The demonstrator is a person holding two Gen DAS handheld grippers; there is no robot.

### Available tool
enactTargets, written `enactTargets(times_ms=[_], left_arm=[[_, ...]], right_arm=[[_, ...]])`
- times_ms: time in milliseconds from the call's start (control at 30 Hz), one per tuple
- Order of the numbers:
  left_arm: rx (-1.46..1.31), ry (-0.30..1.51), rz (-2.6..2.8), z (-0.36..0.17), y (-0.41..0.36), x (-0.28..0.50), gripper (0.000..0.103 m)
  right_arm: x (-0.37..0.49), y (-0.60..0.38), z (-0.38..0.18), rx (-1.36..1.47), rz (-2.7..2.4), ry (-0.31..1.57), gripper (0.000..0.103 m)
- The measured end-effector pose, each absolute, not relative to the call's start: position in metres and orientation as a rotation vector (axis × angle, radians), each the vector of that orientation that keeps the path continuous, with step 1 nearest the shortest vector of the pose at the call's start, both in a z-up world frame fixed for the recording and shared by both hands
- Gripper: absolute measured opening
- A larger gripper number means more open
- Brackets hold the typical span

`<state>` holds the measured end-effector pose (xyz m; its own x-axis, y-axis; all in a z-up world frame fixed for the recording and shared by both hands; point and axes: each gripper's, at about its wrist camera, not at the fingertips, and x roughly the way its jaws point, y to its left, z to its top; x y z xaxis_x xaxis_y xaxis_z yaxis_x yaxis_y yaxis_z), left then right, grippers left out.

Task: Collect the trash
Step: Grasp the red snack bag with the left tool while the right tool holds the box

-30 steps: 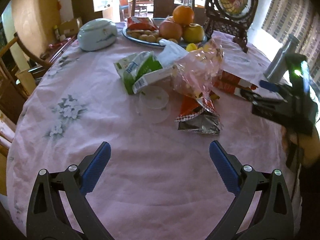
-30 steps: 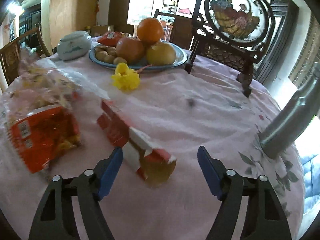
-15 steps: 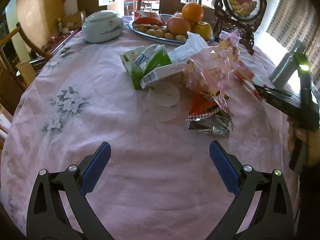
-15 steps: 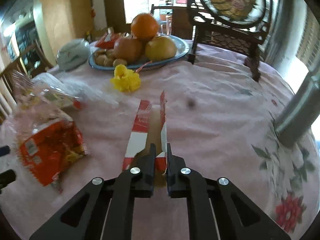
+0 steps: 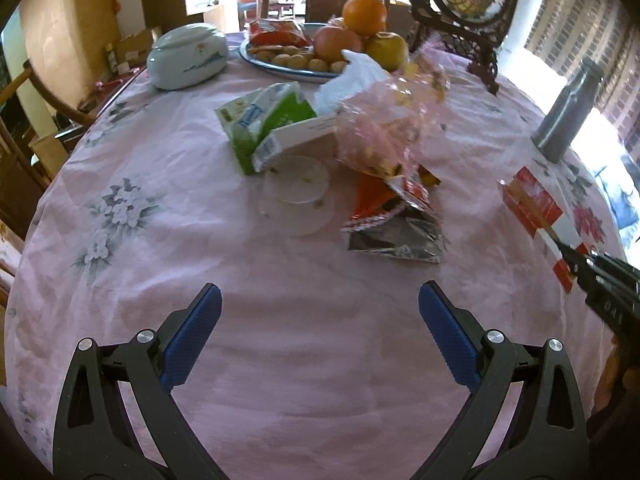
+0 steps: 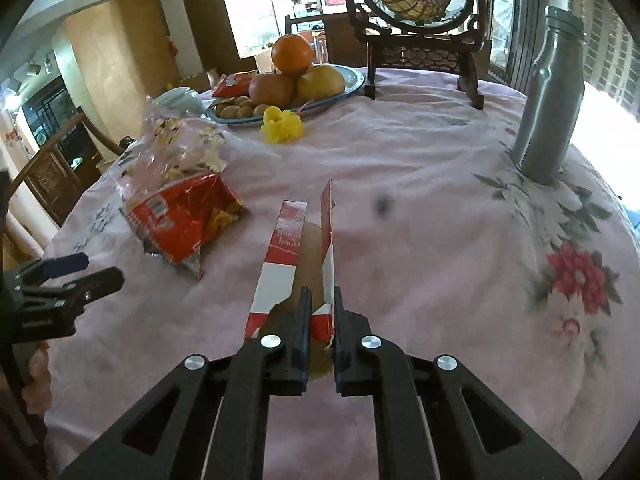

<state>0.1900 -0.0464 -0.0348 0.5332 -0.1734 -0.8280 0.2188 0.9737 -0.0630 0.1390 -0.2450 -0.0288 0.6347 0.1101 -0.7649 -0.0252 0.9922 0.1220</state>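
- Right claw [image 6: 320, 312] is clamped on the red-and-white carton [image 6: 294, 236], seemingly lifted off the bench [image 6: 420, 200]
- Left claw [image 5: 320, 312] gapes wide, empty; silver wrapper [image 5: 396, 236] ahead

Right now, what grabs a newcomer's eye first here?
The right gripper pinching a torn red-and-white carton above the pink tablecloth. Then the litter mid-table: an orange snack bag and a green-and-white carton, with the fruit plate behind.
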Motion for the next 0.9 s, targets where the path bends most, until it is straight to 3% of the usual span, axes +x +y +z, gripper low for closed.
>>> enactTargets(times_ms=[300,367,567,900], left_arm=[[0.117,0.942,-0.243,-0.032,-0.065,0.192,0.092],[0.138,0.956,-0.246,-0.037,-0.066,0.198,0.078],[0.219,0.973,-0.249,-0.053,-0.076,0.214,0.056],[0.169,0.976,-0.296,-0.046,-0.078,0.224,0.056]], right_arm=[[0.134,-0.250,-0.031,0.141,0.126,0.858,0.010],[0.134,-0.251,-0.032,0.144,0.136,0.859,0.010],[0.134,-0.253,-0.032,0.151,0.158,0.857,0.010],[0.133,-0.254,-0.033,0.167,0.169,0.861,0.010]])
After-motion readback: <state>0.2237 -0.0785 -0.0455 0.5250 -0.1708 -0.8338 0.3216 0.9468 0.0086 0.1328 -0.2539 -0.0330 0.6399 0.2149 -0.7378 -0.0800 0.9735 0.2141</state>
